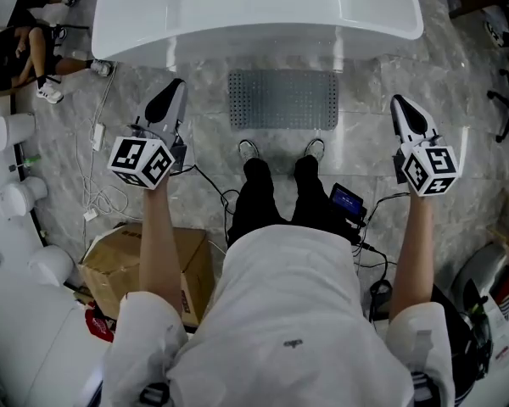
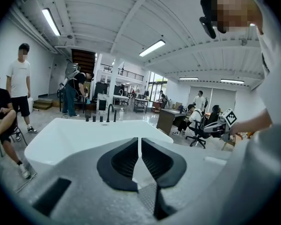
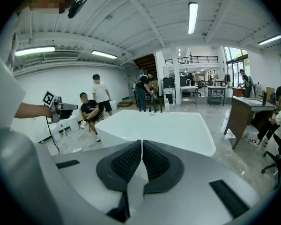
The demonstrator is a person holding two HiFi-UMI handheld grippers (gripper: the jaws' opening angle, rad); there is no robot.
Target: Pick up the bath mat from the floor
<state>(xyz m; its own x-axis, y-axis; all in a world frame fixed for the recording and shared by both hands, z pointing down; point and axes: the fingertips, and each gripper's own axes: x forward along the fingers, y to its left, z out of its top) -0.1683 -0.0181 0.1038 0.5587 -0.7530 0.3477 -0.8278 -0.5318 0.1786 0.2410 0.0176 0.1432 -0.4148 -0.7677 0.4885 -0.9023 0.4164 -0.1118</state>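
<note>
Position of the task item: the bath mat (image 1: 282, 99), grey and dotted, lies flat on the marble floor (image 1: 205, 87). It sits just in front of the white bathtub (image 1: 254, 11) and just ahead of the person's 2 shoes (image 1: 248, 149). In the head view it lies between the 2 grippers. Neither gripper touches it.

Left gripper (image 1: 177, 86): held up on an outstretched arm to the left of the mat, with its tip pointing towards the tub. Its own view looks across the tub rim into the room, not at the floor. The 2 black pads meet along a thin seam, so the jaws are fully together. Nothing is between them.

Right gripper (image 1: 396, 101): held up at a similar height to the right of the mat, well apart from the left one. Its own view also faces the tub. Its pads are pressed together in the same way and it grips nothing.

Surroundings: a cardboard box (image 1: 148, 265) stands on the floor at the person's left side. Loose white cables (image 1: 93, 189) run over the floor beside it. A small device with a lit screen (image 1: 346, 199) shows near the person's right leg, with black leads running from it. A seated person in black (image 1: 17, 49) is at the upper left of the head view, beside the tub. The gripper views show more people, desks and chairs further back in the room.
</note>
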